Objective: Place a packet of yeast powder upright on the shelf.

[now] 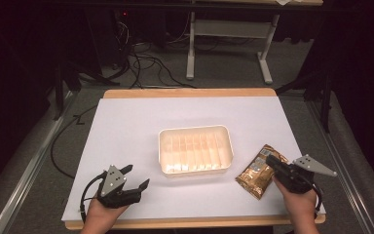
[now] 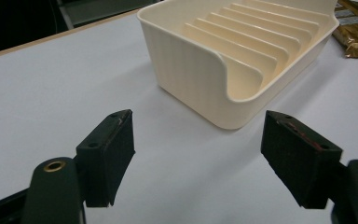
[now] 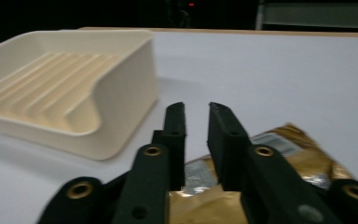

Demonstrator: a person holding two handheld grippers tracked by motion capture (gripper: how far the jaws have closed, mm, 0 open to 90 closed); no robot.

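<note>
My left gripper (image 1: 135,177) has its jaws spread wide, empty, over the white table sheet (image 1: 126,126), aimed at the cream ribbed tray (image 1: 196,150). My right gripper (image 1: 271,161) has its jaws nearly together with a thin gap, over the gold foil packet (image 1: 258,171) beside the tray; whether they touch it, I cannot tell.

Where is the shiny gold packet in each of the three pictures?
High view: the gold packet lies at lower right, right of the cream tray, under the right gripper.
Left gripper view: its corner peeks in at the top right edge, behind the tray.
Right gripper view: it lies at the bottom, beneath the jaws.
Shared landmark: the ribbed cream tray.
</note>
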